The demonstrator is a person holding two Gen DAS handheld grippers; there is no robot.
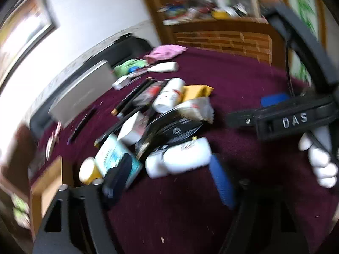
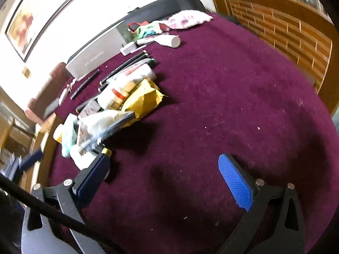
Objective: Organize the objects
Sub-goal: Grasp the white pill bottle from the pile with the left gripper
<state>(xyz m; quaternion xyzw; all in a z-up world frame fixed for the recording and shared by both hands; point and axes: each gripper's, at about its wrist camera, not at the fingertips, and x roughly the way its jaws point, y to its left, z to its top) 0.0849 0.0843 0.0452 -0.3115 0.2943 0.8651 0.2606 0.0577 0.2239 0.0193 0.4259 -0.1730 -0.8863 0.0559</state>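
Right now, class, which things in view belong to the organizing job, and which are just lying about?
Belong to the job:
yellow packet
white bottle
black pens
left gripper, open
right gripper, open

Just lying about:
pink cloth
framed picture
wooden headboard

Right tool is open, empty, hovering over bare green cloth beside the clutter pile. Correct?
One thing is off: the cloth is maroon, not green, as the right wrist view shows. The rest holds: the right tool is open and empty, over a bare patch of cloth, with the clutter pile to its left.
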